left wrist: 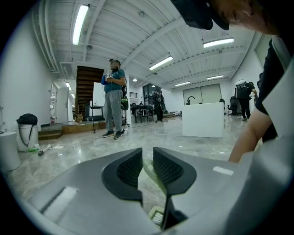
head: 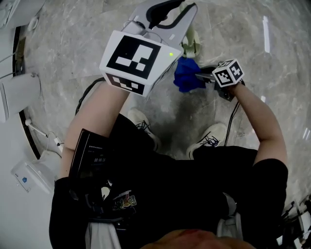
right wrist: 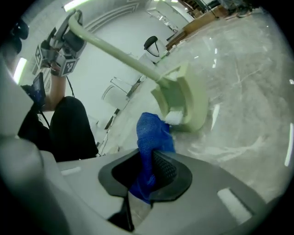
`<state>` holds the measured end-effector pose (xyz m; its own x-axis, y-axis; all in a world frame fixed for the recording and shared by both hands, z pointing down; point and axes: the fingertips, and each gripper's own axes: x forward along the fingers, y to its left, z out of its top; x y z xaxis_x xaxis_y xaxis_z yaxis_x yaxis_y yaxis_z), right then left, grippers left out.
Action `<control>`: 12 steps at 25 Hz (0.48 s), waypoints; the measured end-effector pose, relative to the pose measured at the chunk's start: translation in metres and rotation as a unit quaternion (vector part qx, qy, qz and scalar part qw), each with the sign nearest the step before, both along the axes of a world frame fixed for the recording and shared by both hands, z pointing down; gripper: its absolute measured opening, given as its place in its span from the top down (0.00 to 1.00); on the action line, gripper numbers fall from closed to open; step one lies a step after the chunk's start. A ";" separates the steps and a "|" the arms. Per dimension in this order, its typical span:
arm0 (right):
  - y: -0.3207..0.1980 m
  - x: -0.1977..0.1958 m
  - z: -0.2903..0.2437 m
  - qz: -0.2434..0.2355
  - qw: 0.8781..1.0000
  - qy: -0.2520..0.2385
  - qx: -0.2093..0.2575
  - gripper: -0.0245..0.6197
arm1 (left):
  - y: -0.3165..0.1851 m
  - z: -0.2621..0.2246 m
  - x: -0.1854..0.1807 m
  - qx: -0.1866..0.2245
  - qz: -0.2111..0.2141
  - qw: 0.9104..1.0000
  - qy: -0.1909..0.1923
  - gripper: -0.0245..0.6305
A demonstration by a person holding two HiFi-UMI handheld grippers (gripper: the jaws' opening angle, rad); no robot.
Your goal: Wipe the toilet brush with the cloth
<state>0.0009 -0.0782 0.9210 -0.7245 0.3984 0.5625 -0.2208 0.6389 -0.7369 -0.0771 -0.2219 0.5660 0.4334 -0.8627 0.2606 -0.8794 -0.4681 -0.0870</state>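
Observation:
My left gripper is shut on the pale green handle of the toilet brush, which hangs with its head down over the floor. White bristles show under the head. My right gripper is shut on a blue cloth. The bunched top of the cloth lies right against the bristles and the lower edge of the brush head. In the right gripper view the handle runs up left to my left gripper.
Below is a grey marble floor, with the wearer's shoes near the brush. White bathroom fixtures line the left side. A person stands across the room, with a white counter and a bin further off.

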 end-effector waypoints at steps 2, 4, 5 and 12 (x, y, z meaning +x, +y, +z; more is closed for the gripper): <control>-0.027 0.026 0.011 0.021 0.999 0.027 0.008 0.86 | 0.000 0.001 0.000 0.001 0.001 1.000 0.000 0.84; -0.065 0.048 0.019 0.065 0.995 0.065 0.035 0.86 | -0.001 0.002 0.000 0.001 0.000 1.000 0.001 0.84; -0.085 0.056 0.019 0.092 0.991 0.079 0.055 0.86 | -0.001 0.002 0.000 0.001 0.000 1.000 0.001 0.84; -0.136 -0.013 -0.086 0.173 0.978 -0.085 0.080 0.86 | -0.001 0.003 -0.001 -0.001 -0.003 1.000 0.001 0.84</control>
<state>-0.0118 -0.2138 0.8353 -0.8885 0.0300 0.4580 -0.3272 0.6584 -0.6778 -0.0777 -0.2227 0.5693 0.4287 -0.8651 0.2605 -0.8825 -0.4627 -0.0844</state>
